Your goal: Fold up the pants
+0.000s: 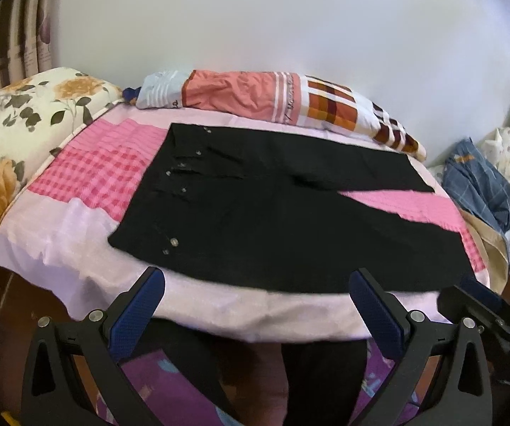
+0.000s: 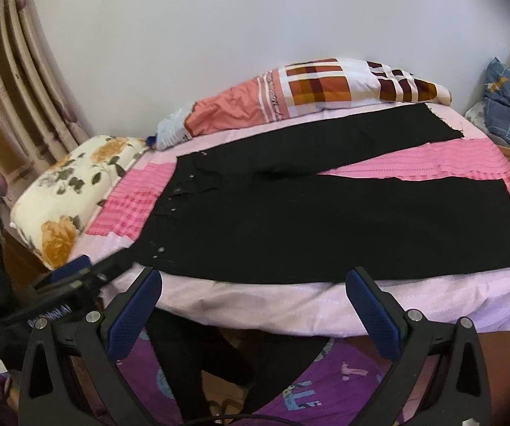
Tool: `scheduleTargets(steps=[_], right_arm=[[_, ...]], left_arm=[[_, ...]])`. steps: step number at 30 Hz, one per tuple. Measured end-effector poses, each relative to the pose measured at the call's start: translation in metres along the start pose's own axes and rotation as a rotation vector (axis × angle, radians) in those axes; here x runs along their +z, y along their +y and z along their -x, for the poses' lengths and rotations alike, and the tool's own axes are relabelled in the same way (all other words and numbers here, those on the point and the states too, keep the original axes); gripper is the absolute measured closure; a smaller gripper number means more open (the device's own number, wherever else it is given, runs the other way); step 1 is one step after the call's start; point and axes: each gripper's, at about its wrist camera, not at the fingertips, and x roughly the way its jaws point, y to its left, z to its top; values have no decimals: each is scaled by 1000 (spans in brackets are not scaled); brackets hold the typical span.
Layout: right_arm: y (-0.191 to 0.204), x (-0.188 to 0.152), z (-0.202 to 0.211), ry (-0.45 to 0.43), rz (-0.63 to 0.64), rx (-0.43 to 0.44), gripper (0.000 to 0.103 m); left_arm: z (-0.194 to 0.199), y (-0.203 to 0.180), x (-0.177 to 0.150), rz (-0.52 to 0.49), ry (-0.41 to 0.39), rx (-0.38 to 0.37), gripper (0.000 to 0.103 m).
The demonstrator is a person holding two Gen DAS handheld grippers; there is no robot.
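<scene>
Black pants lie flat on a pink bed sheet, waistband with silver buttons to the left, legs spread apart to the right. They also show in the right wrist view. My left gripper is open and empty, hovering just short of the bed's near edge, below the pants' near hem. My right gripper is open and empty at the same near edge. The right gripper shows at the right of the left wrist view; the left gripper shows at the left of the right wrist view.
A floral pillow lies at the bed's left end. A folded checked quilt lies along the white wall. A heap of clothes sits past the bed's right end. Curtains hang at the left.
</scene>
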Motion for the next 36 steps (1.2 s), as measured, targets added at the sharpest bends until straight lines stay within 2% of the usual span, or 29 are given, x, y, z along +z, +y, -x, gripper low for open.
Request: scheduleTargets(steps=[4, 8, 10, 11, 13, 16, 18, 19, 21, 22, 23, 25, 28, 30, 31, 32, 33, 34, 36], right_arm=[[0, 27, -24, 67, 23, -91, 0], [-9, 58, -49, 63, -27, -30, 0], [-9, 76, -64, 51, -22, -15, 0], [-7, 83, -72, 52, -16, 3, 0], [-3, 96, -90, 58, -11, 36, 0], [-1, 109, -120, 103, -21, 37, 0], [-2, 115, -139, 130, -26, 41, 0], [-3, 118, -149, 142, -28, 36, 0], [-6, 123, -163, 162, -29, 30, 0], [-7, 126, -169, 167, -30, 27, 0], [-8, 129, -175, 166, -31, 22, 0], [-10, 134, -183, 167, -23, 7, 0], [-13, 138, -197, 183, -19, -12, 0], [-15, 140, -208, 201, -24, -16, 0], [-15, 141, -213, 211, -29, -18, 0], [-15, 142, -218, 218, -34, -17, 0], [-15, 142, -220, 222, -37, -16, 0], [-14, 142, -223, 224, -36, -18, 0], [-11, 142, -228, 230, -26, -22, 0]], left_arm=[[-26, 18, 26, -34, 15, 45, 0], [-63, 47, 67, -94, -7, 115, 0], [-89, 63, 95, -160, -30, 182, 0], [-104, 71, 108, -171, -17, 192, 0], [-138, 94, 135, -171, 31, 159, 0], [-196, 130, 176, -134, 142, 56, 1], [-233, 146, 199, -165, 146, 73, 3], [-247, 153, 206, -174, 158, 48, 4], [-281, 175, 222, -139, 210, -95, 5], [-297, 185, 230, -119, 242, -141, 5], [-312, 197, 236, -105, 255, -121, 5], [-328, 203, 243, -141, 236, -75, 6], [-350, 204, 252, -178, 255, -125, 7], [-365, 201, 251, -208, 282, -104, 8], [-373, 203, 249, -217, 305, -97, 11], [-384, 204, 249, -209, 334, -131, 23], [-388, 206, 251, -195, 343, -181, 29], [-388, 207, 253, -190, 319, -197, 32], [-390, 209, 256, -165, 307, -253, 60]])
